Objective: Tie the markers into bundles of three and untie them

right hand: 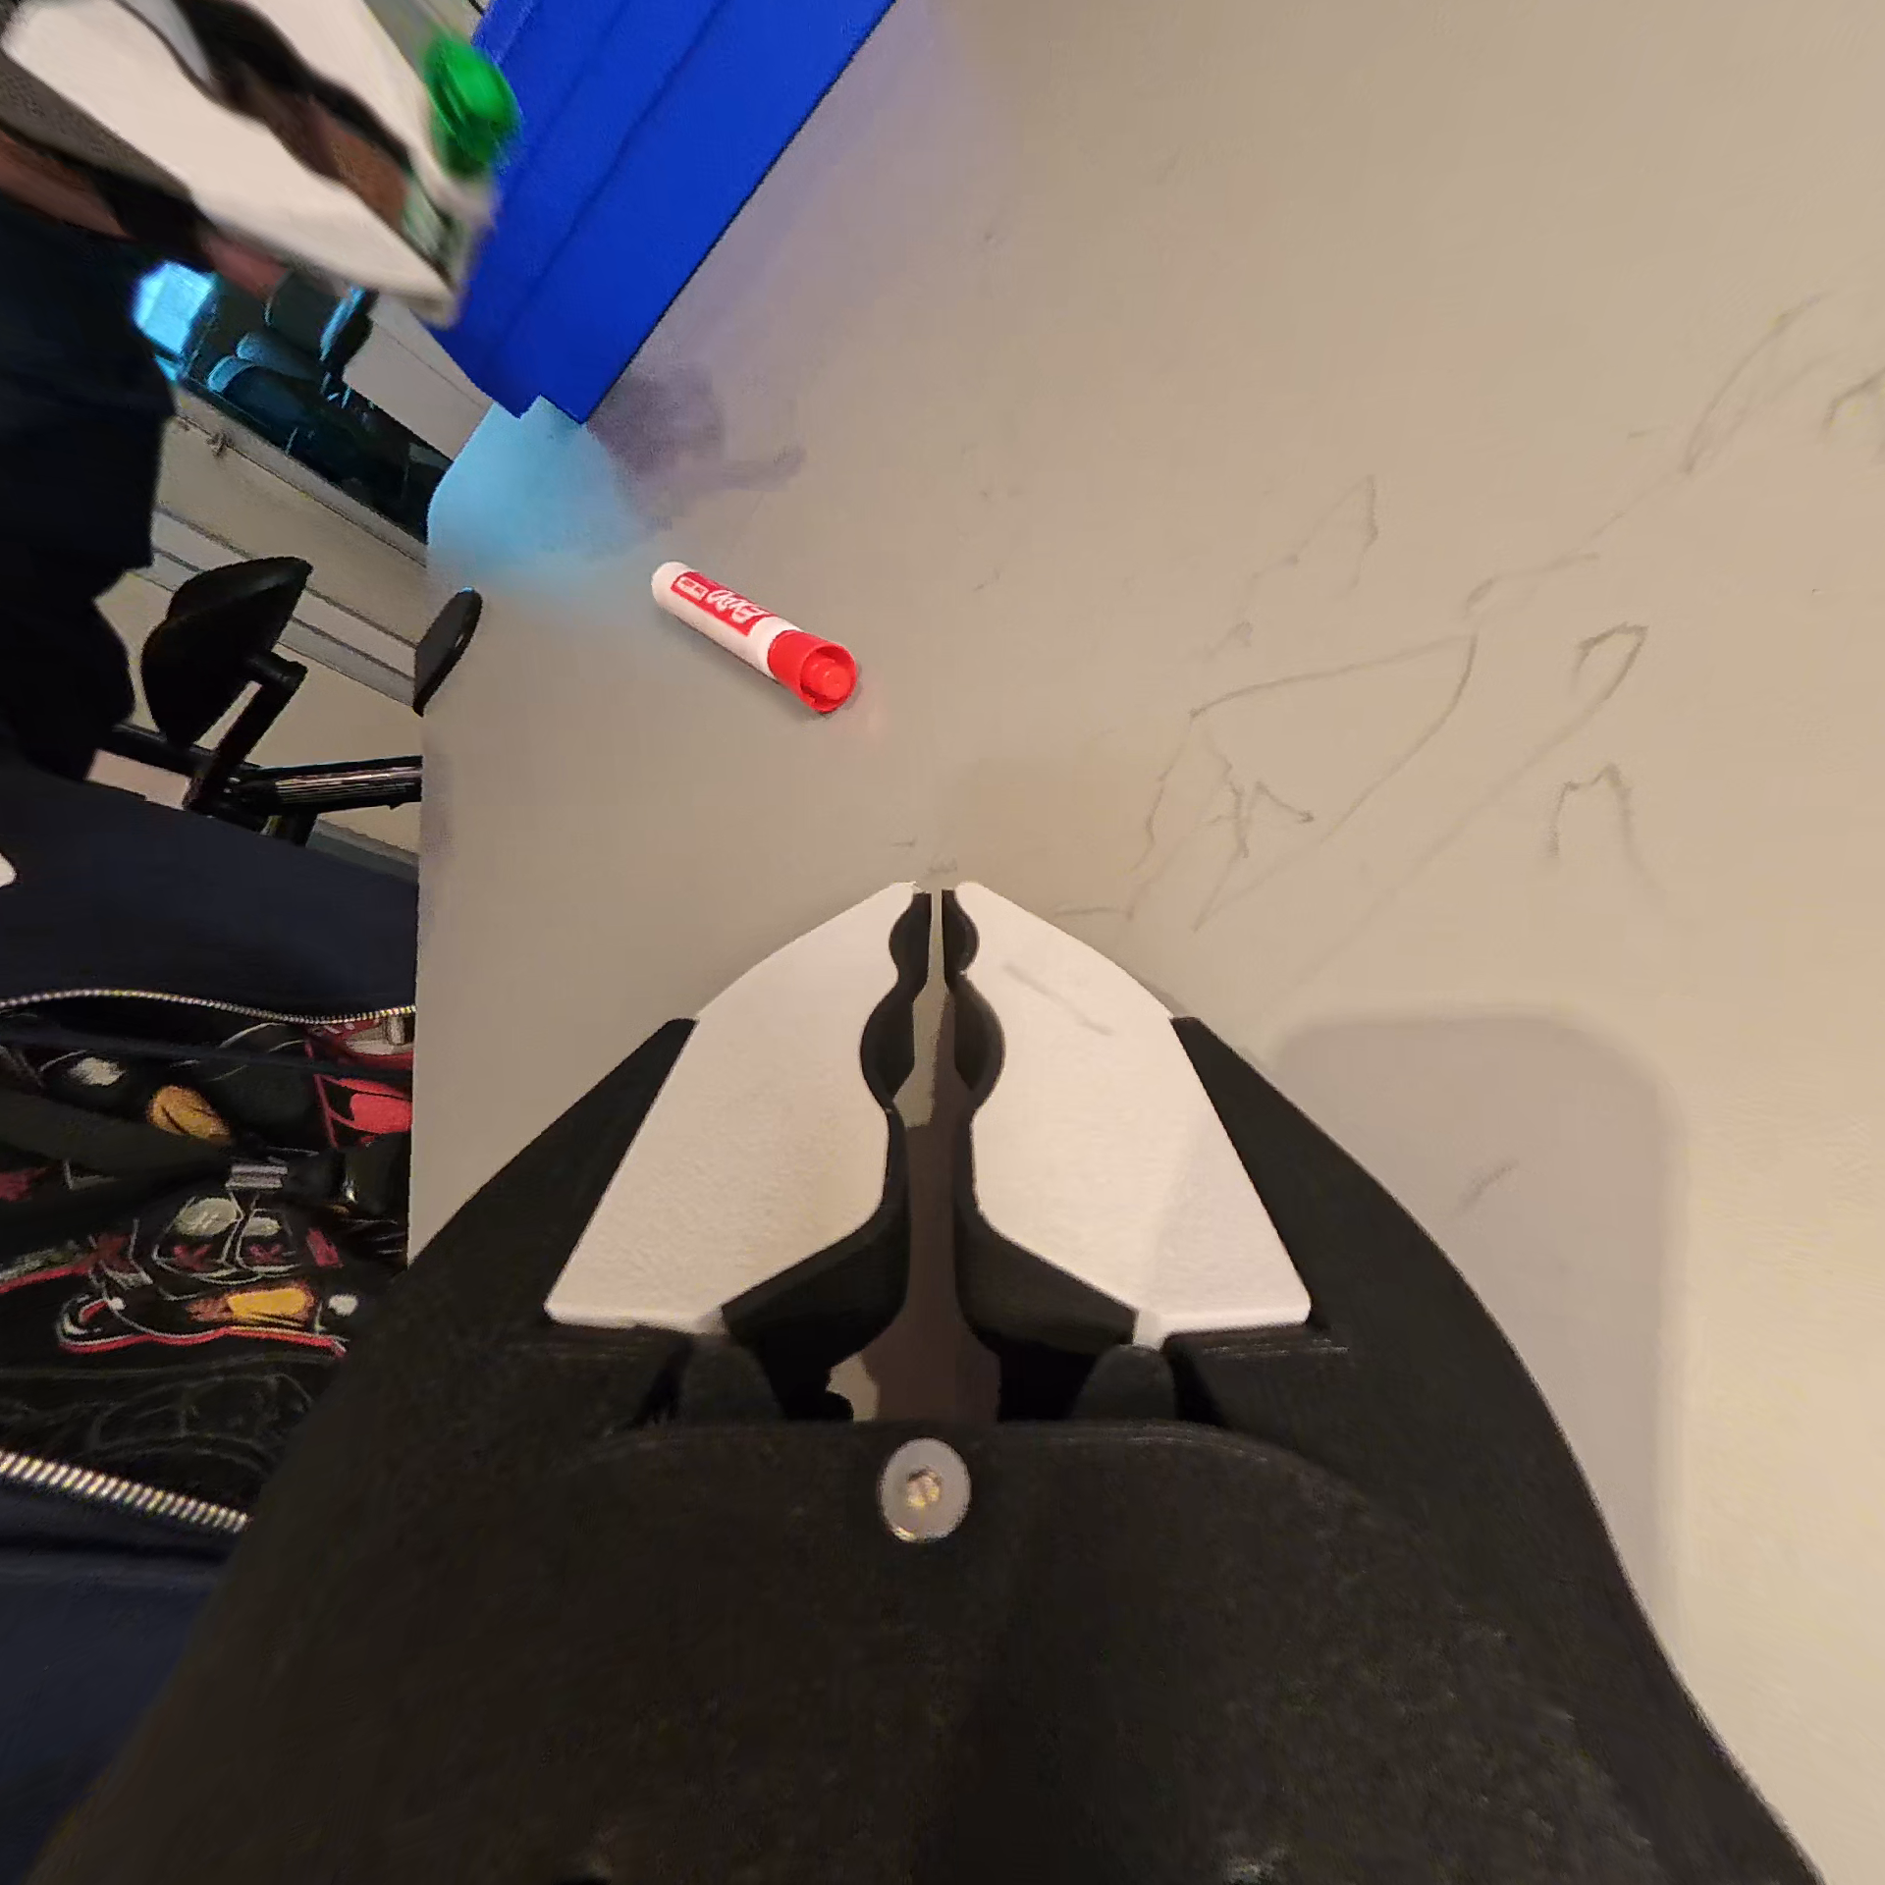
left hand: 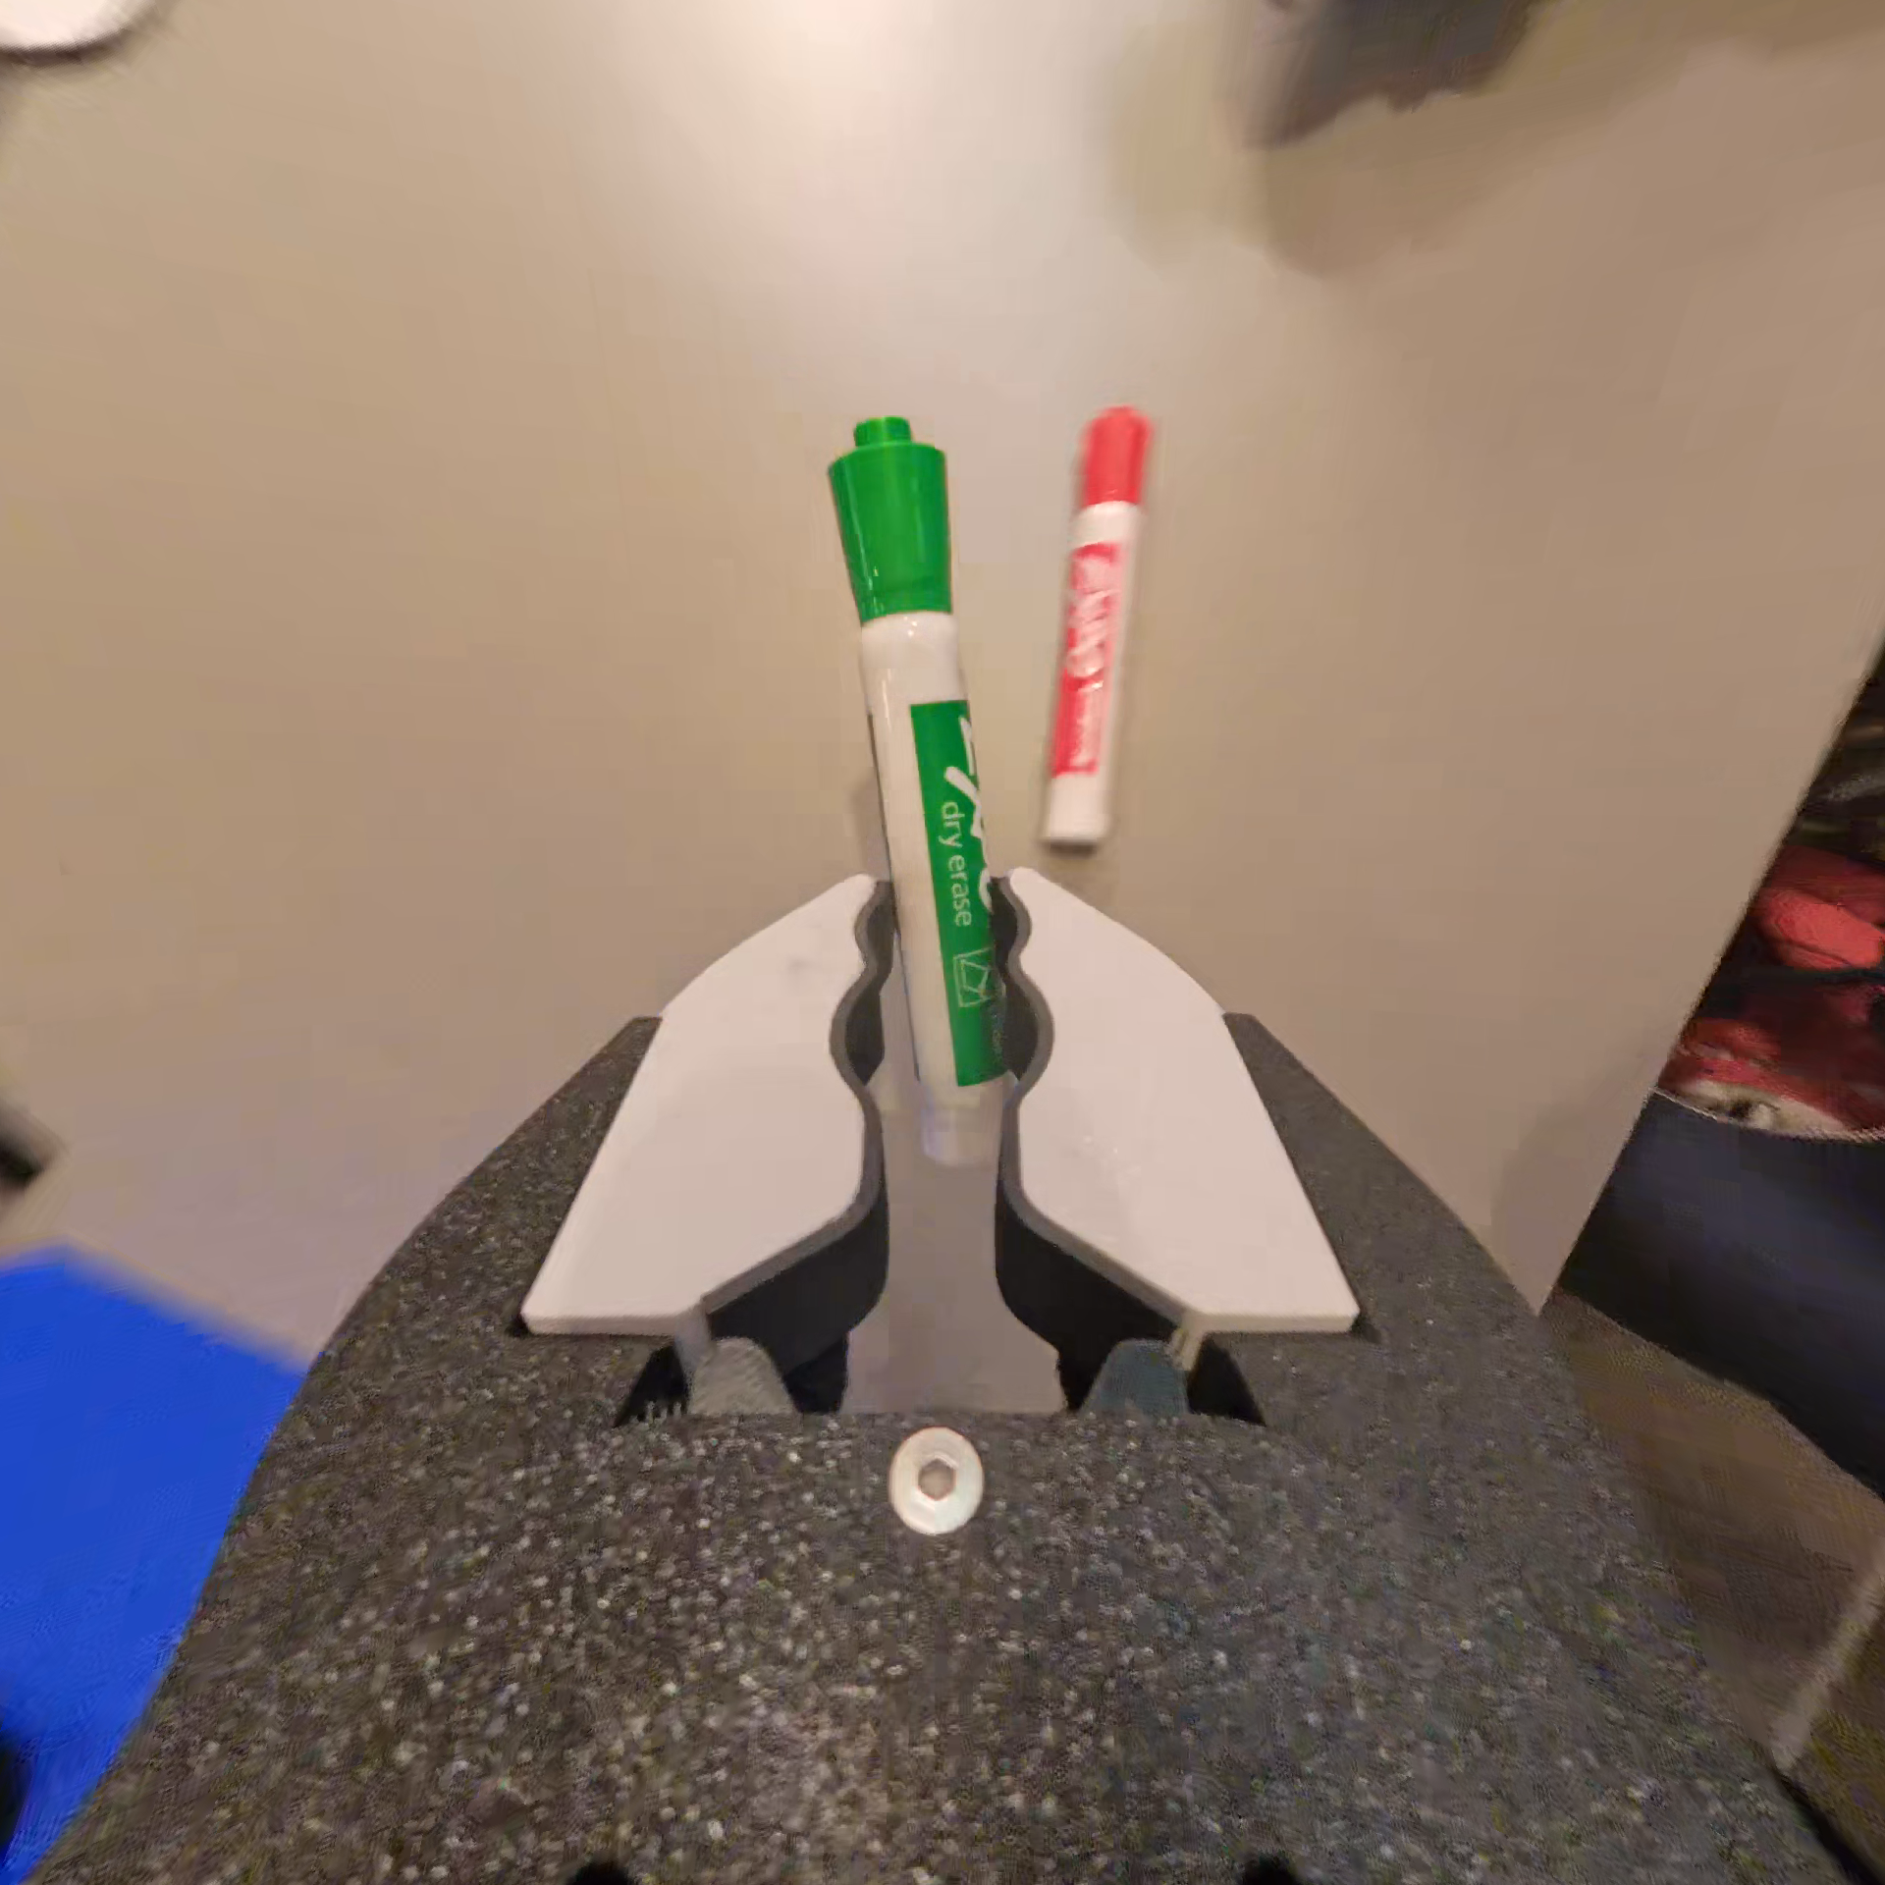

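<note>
My left gripper point(left hand: 944, 889) is shut on a green marker point(left hand: 918, 755) and holds it above the beige table, green cap pointing forward. A red marker point(left hand: 1093, 622) lies flat on the table just to the right of it, cap pointing away. In the right wrist view the red marker point(right hand: 757, 634) lies near the table's left edge, ahead and left of my right gripper point(right hand: 933, 896), which is shut and empty over the table. The left gripper with the green marker's cap point(right hand: 464, 97) shows blurred at the top left of that view.
A blue box point(right hand: 653, 184) sits on the table at the far corner; it also shows in the left wrist view point(left hand: 112, 1448). The table edge point(right hand: 420, 918) drops off on the left, with a bag and a chair beyond. Faint scribble marks point(right hand: 1326, 714) cover the tabletop. One gripper's finger ends stand about 25 cm off the other's.
</note>
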The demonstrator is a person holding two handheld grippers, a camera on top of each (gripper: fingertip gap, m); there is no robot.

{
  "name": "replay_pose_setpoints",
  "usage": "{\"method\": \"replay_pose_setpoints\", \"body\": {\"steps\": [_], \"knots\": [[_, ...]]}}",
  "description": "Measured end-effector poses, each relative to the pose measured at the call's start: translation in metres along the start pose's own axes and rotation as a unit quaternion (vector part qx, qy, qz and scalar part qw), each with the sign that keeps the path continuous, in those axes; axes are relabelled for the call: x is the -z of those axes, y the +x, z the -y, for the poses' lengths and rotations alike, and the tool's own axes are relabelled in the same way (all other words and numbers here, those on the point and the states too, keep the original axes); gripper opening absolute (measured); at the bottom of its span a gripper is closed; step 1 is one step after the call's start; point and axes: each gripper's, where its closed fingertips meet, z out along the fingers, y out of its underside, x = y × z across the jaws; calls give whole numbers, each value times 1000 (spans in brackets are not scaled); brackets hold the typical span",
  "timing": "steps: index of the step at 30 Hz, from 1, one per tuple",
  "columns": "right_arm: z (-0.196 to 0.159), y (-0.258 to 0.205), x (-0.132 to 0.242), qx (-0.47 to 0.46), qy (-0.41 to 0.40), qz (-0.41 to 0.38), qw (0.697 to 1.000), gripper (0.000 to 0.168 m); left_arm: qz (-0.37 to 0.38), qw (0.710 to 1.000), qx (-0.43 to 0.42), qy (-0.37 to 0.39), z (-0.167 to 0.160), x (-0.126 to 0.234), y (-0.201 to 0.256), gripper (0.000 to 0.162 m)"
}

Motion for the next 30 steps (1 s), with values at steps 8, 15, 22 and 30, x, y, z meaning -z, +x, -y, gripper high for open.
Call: {"method": "replay_pose_setpoints", "body": {"steps": [8, 15, 22, 30], "knots": [[-2, -7, 4, 16, 3, 17, 1000, 2, -99, 992, -24, -80, 19, -91, 20, 19], [-4, -9, 3, 15, -6, 28, 999, 3, -106, 988, -20, -112, 8, -112, 24, 22], [-3, -8, 3, 12, -3, 22, 1000, 3, -98, 992, -13, -79, 13, -96, 26, 31], [-2, -4, 3, 2, 0, 15, 1000, 3, 27, 996, 69, 49, 7, 30, -28, 35]]}}
